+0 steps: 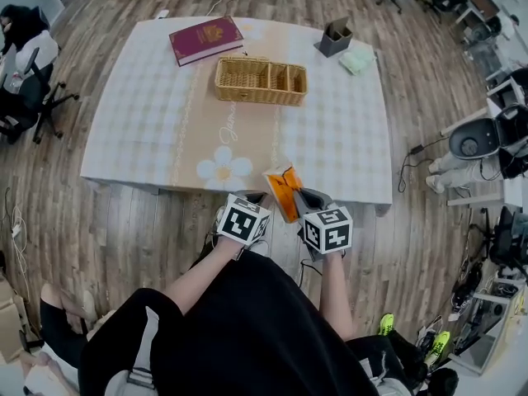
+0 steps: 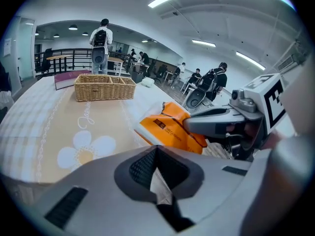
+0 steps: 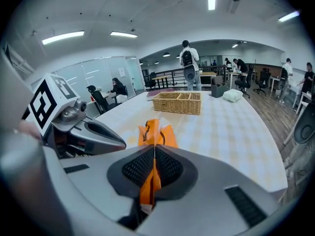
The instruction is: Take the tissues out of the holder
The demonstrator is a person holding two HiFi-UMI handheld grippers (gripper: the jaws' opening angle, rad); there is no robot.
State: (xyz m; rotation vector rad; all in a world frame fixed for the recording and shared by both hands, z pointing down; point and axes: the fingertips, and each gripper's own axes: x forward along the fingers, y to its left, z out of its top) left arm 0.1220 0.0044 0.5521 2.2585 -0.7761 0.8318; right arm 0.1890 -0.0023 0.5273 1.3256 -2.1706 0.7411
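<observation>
At the near edge of a table [image 1: 148, 130] with a checked, flower-printed cloth, the right gripper [image 3: 154, 154] is clenched on an orange tissue packet [image 1: 282, 190], held just above the edge. Right beside it, the left gripper [image 2: 157, 154] is pinched shut on a pale tissue [image 2: 160, 185]. Farther across the table, well apart from both, sit a wicker basket [image 1: 260, 81], a red book [image 1: 206, 40], a dark box [image 1: 335, 37] and a pale green bundle [image 1: 356, 62].
</observation>
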